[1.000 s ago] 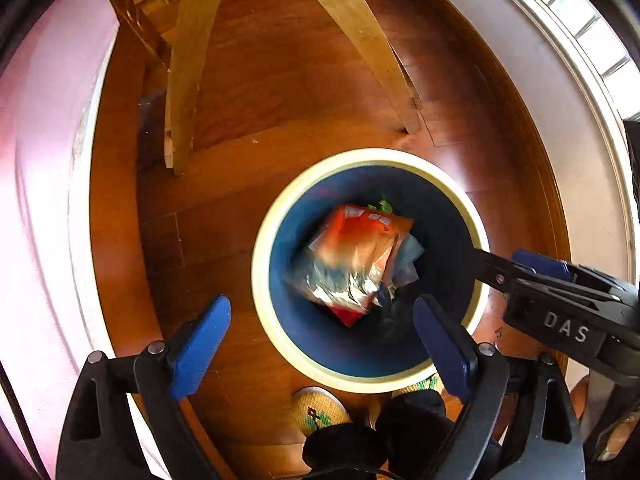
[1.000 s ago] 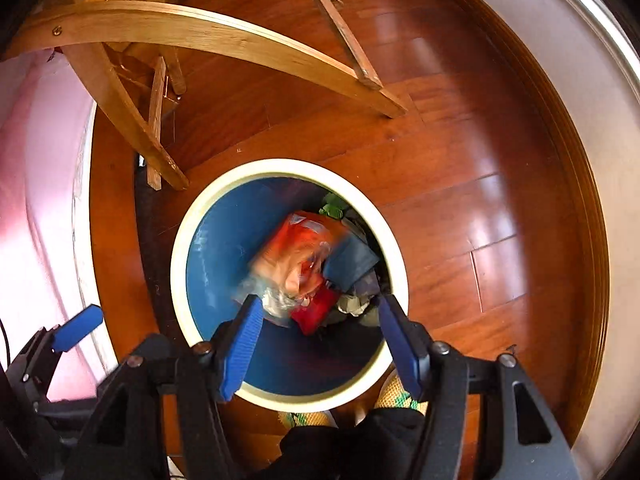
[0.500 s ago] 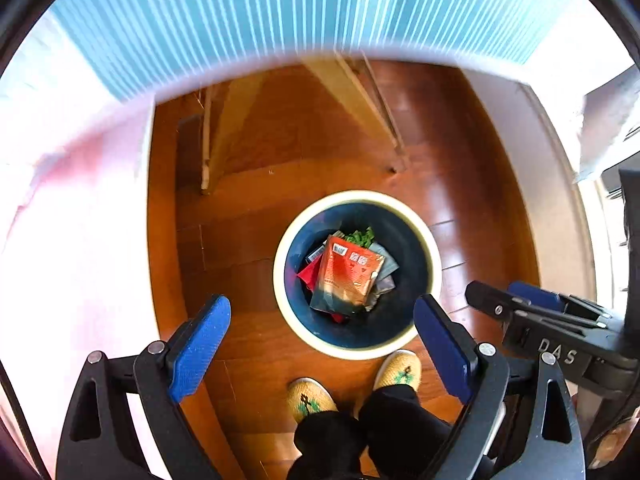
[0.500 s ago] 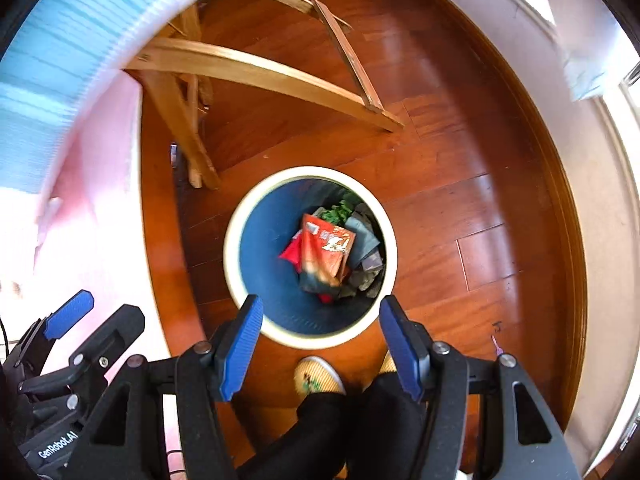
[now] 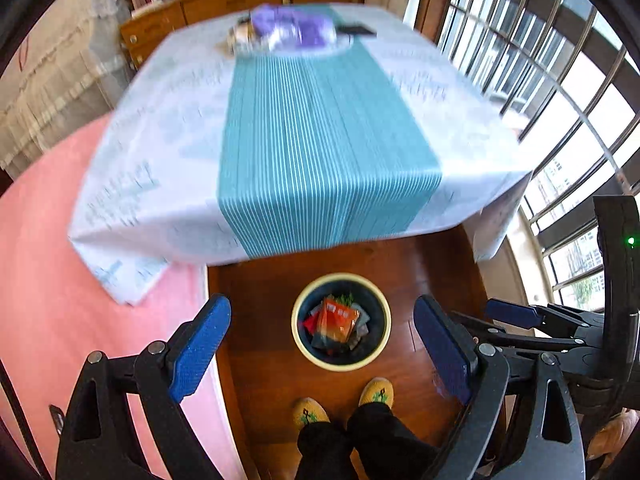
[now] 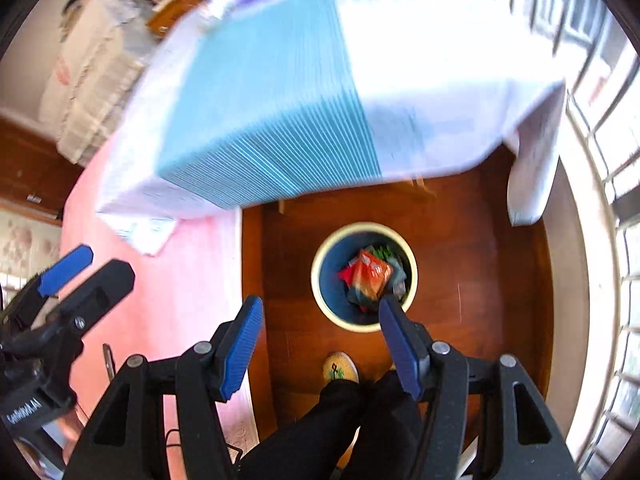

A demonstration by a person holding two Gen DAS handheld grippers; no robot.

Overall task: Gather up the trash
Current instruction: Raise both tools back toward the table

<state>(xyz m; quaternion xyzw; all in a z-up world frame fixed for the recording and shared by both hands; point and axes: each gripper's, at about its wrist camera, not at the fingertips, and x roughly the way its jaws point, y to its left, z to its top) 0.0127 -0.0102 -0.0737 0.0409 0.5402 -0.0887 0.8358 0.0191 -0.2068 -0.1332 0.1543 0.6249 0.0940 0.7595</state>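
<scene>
The left claw (image 5: 322,350) is wide open and holds nothing; its two blue pads (image 5: 200,346) stand far apart, with only the floor and the bin showing between them. The right claw (image 6: 320,344) is open too, not quite as wide, and it is empty as well. Both claws point down at the brown wooden floor (image 5: 264,380). A round trash bin (image 5: 341,363) with a pale yellow rim and a dark blue inside stands on that floor. It has trash in it: an orange snack bag (image 5: 338,322) lies on top of other wrappers, and a bit of green shows at the far side. The bin is near the person's feet, just past two yellow slippers (image 5: 310,414) and black trouser legs (image 5: 360,448). Behind the bin is the bench (image 5: 168,152), covered by a white cloth with a teal striped runner (image 5: 320,140) down the middle. Far back on the bench lies a blurry purple bag (image 5: 294,30) beside some small things that are too blurry to tell. A pink rug (image 5: 36,264) lies to the left of the wooden floor. Big windows (image 5: 560,80) with bars are on the right.
</scene>
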